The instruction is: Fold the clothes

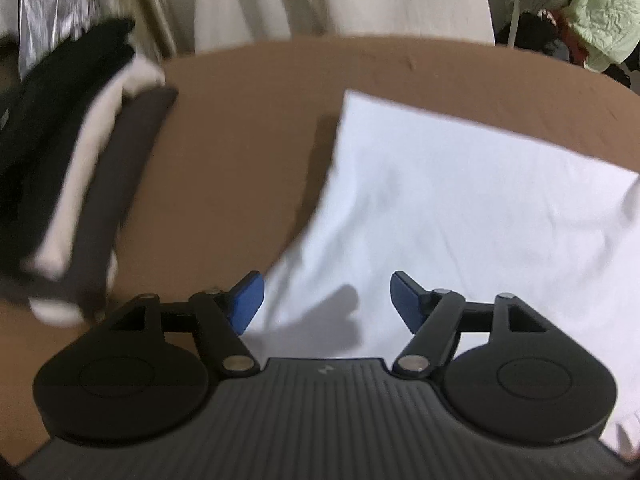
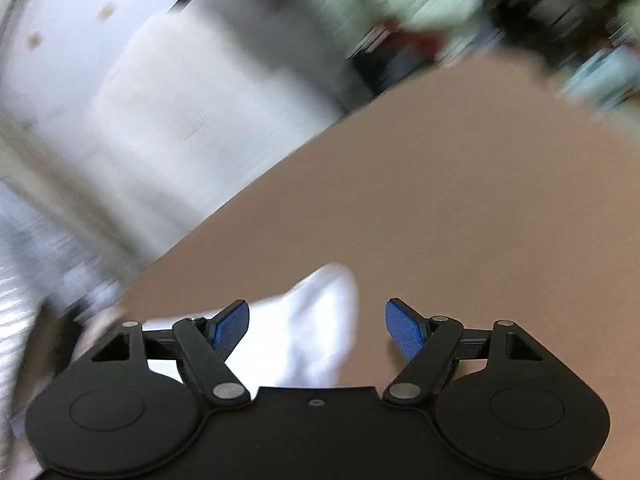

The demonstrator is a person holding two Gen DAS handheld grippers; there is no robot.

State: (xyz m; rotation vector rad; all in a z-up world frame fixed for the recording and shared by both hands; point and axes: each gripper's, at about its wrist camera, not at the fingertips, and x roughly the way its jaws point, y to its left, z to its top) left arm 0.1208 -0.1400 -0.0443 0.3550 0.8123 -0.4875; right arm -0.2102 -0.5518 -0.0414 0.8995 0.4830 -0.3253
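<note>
Left tongs (image 1: 327, 304): nearest the left wrist camera, black linkage with blue pads (image 1: 249, 300), jaws spread wide, nothing between them. They sit above the near edge of a white cloth (image 1: 460, 216).

White cloth: lies flat on the brown counter (image 1: 240, 152), occupying the right half of the left wrist view. Its far left corner is sharp and its left edge runs diagonally toward the tongs. The surface shows light creases only. A shadow of the tongs falls on the cloth just ahead of the pads.

Stack (image 1: 76, 184): folded garments in black, white and dark grey, on the counter at the left, apart from the white cloth. Motion blur hides the number of layers.

Right tongs (image 2: 318, 330): jaws spread wide, blue pads clear of any fabric grip. A white cloth end (image 2: 316, 332) shows between and below the pads, nearer the left pad; contact with the pads cannot be determined. Bare counter (image 2: 480, 220) fills the area ahead.

Background: pale curtain (image 1: 340, 0) behind the counter; a light green garment (image 1: 604, 12) at the far right. The right wrist view is heavily blurred beyond the counter edge.
</note>
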